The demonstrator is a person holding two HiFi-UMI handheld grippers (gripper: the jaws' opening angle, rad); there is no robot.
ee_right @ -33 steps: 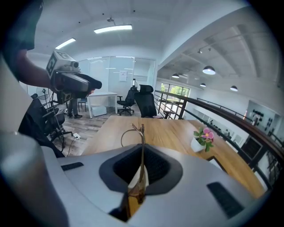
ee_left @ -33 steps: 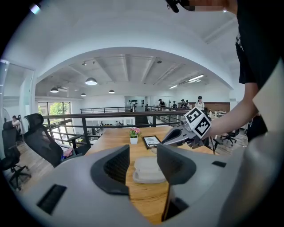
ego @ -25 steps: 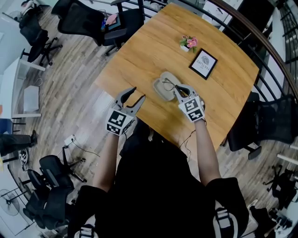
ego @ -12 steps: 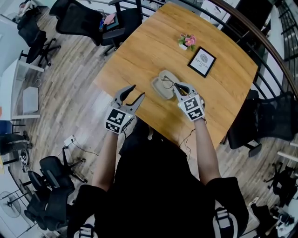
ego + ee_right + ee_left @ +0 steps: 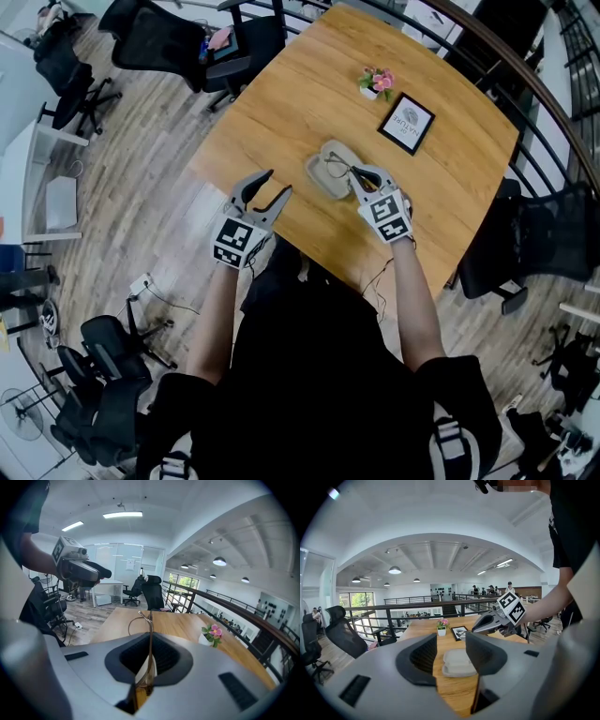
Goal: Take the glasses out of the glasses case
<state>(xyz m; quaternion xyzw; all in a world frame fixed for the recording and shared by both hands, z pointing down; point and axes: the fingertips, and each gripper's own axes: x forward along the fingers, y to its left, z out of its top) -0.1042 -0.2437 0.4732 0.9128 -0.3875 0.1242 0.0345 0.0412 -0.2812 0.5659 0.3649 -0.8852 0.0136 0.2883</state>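
The beige glasses case (image 5: 325, 174) lies open on the wooden table (image 5: 309, 94); in the left gripper view the case (image 5: 458, 663) shows beyond my jaws. My right gripper (image 5: 359, 180) is shut on the thin-rimmed glasses (image 5: 338, 168), held just over the case's right side. In the right gripper view the glasses (image 5: 149, 637) stand edge-on, clamped between the jaws, one lens rim curving out ahead. My left gripper (image 5: 279, 185) hovers open at the table's near edge, left of the case, nothing between its fingers. It also appears as the left gripper (image 5: 80, 570) in the right gripper view.
A small pot of pink flowers (image 5: 378, 84) and a black picture frame (image 5: 409, 125) stand farther back on the table. Office chairs (image 5: 178, 42) sit at the left. A black railing (image 5: 525, 84) runs behind the table on the right.
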